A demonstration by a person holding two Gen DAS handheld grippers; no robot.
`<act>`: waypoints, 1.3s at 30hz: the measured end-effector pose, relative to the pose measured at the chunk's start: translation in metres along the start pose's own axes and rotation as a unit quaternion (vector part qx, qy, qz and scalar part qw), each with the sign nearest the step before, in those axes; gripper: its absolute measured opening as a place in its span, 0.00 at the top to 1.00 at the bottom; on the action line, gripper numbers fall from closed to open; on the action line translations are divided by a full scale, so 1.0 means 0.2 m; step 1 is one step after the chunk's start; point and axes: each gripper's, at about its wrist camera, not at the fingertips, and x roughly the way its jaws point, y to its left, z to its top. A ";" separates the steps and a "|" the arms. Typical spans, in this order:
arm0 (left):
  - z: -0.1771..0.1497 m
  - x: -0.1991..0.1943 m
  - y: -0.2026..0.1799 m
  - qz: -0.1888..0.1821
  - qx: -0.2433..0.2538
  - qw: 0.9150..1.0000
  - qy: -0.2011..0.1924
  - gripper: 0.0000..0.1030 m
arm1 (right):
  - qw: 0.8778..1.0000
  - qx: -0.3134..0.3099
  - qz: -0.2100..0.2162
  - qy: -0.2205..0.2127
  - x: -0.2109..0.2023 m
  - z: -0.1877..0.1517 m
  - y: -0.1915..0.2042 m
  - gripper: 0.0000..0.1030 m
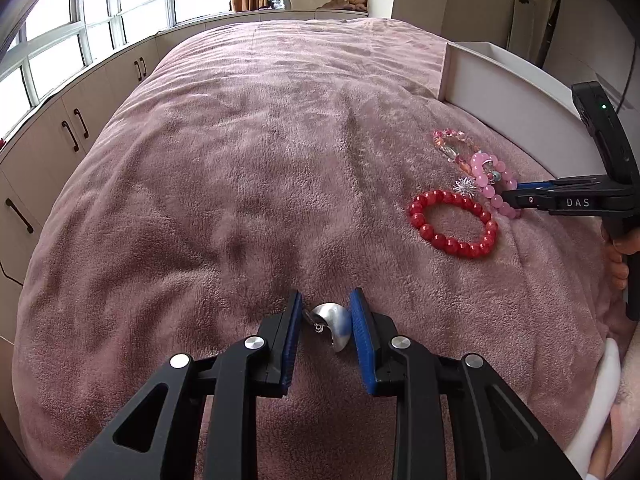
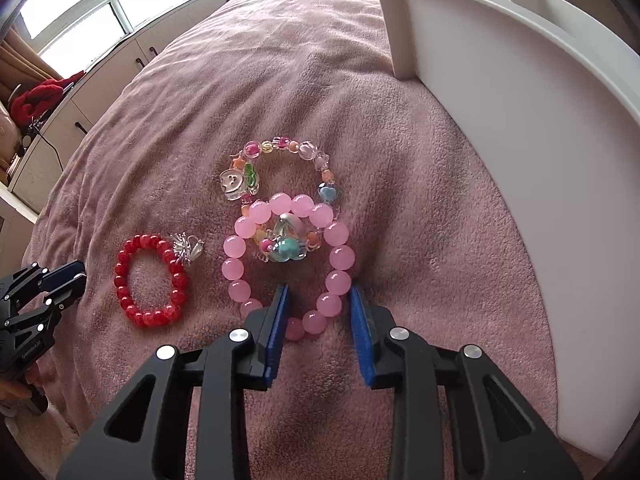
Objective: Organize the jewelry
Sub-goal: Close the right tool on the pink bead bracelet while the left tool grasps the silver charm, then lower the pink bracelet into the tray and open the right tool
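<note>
We hold two grippers over a pink blanket (image 1: 248, 152) with jewelry spread across it. Our left gripper (image 1: 326, 318) is partly open, its blue pads either side of a silver earring (image 1: 334, 322); the right pad touches it, but we cannot tell whether it is truly pinched. Our right gripper (image 2: 318, 308) is also partly open, holding nothing, its pads straddling the near arc of the pink bead bracelet (image 2: 288, 264). A multicolored charm bracelet (image 2: 280, 176) overlaps that one at twelve o'clock, and a charm lies inside its ring. A red bead bracelet (image 2: 150, 280) sits at nine o'clock with a silver brooch (image 2: 186, 250) touching it. The white box (image 2: 500, 120) stands at two o'clock. If we lift the pink bracelet, it may drag the charm bracelet along; round beads can roll out of the pads, and the smooth earring may slip into the plush.
</note>
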 end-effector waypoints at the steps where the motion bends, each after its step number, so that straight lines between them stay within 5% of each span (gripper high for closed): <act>1: 0.00 0.00 0.00 0.001 0.001 1.000 0.000 0.71 | 1.000 0.005 0.005 0.001 -0.01 0.00 -0.02 0.86; 6: 0.00 -0.02 -0.01 0.005 0.004 1.000 -0.004 0.71 | 0.997 0.050 0.062 -0.004 -0.05 -0.03 -0.10 0.88; 25: 0.05 -0.28 0.02 -0.001 -0.023 0.995 -0.099 0.71 | 0.990 -0.009 0.092 -0.102 -0.46 0.02 0.10 0.88; 39: 0.21 -0.48 -0.11 -0.005 0.020 0.990 -0.140 0.71 | 0.974 -0.038 0.106 -0.195 -0.93 0.13 0.06 0.88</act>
